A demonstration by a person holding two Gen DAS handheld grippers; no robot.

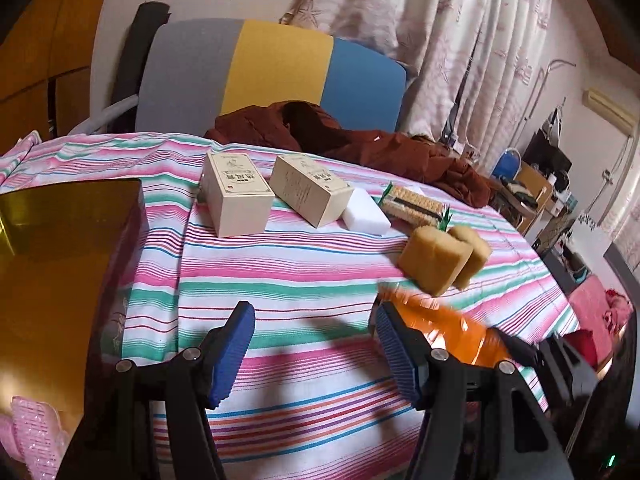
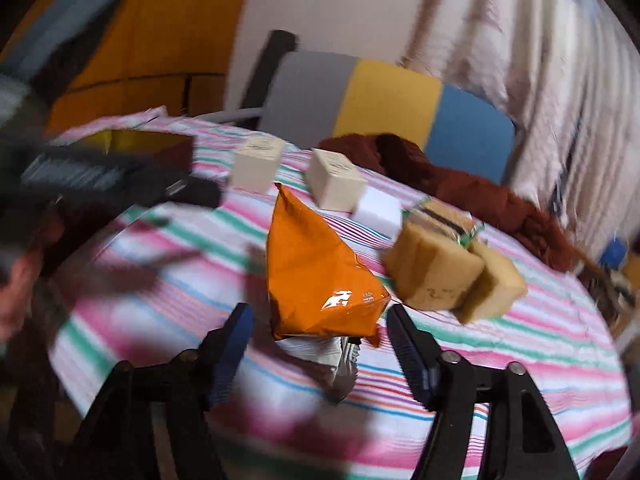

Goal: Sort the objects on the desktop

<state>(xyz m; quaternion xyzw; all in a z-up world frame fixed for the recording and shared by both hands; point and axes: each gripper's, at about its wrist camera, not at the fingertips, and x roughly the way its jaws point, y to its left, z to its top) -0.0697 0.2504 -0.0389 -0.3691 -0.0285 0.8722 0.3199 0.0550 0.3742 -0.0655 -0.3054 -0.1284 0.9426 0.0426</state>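
An orange snack bag (image 2: 316, 276) with a silver end lies on the striped cloth, just ahead of and between the wide-apart fingers of my right gripper (image 2: 320, 352); neither pad touches it. In the left wrist view the same orange bag (image 1: 448, 332) shows blurred behind the right finger of my left gripper (image 1: 316, 354), which is open with nothing in it. Two cream boxes (image 1: 236, 192) (image 1: 310, 188), a white block (image 1: 366, 212), a biscuit pack (image 1: 412, 204) and two tan sponges (image 1: 440, 260) lie further back.
A gold box (image 1: 60, 216) stands at the left on the striped tablecloth (image 1: 280, 276). A brown garment (image 1: 360, 140) lies at the far edge before a grey, yellow and blue chair (image 1: 276, 68). Curtains hang at the right. My left gripper shows blurred (image 2: 100, 176).
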